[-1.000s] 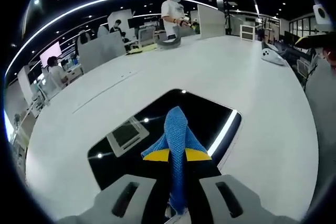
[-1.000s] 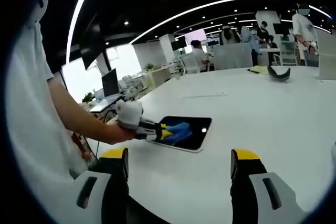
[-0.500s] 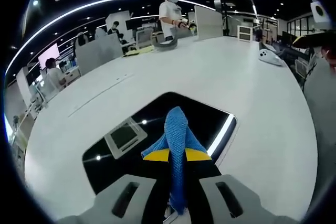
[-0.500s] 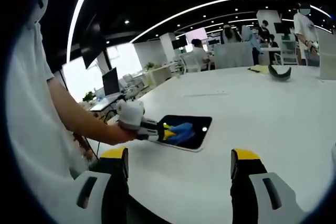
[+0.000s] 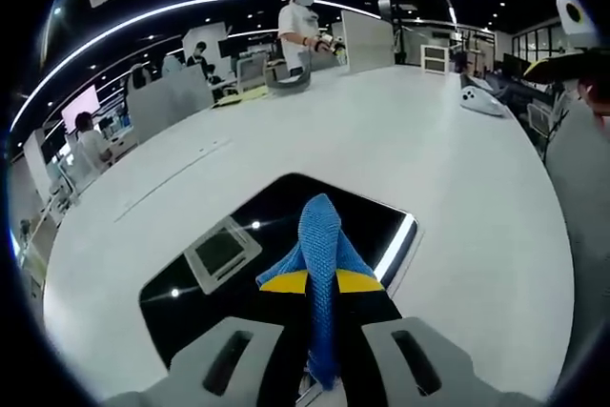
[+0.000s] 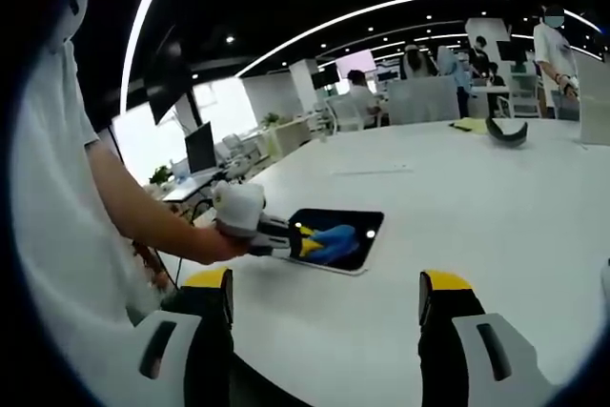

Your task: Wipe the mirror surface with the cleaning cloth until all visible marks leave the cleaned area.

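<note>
The left hand-held gripper [image 6: 303, 244] pinches the blue cleaning cloth [image 5: 319, 253] over the dark mirror [image 5: 219, 274], which lies flat on the white counter [image 5: 400, 150]. Over the last second the cloth has slid a little toward the mirror's two o'clock end, so wiping seems underway. The right hand-held gripper [image 6: 324, 304] hangs spread and empty, well apart.

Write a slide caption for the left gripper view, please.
Left tongs press a blue cleaning cloth onto the mirror.
</note>
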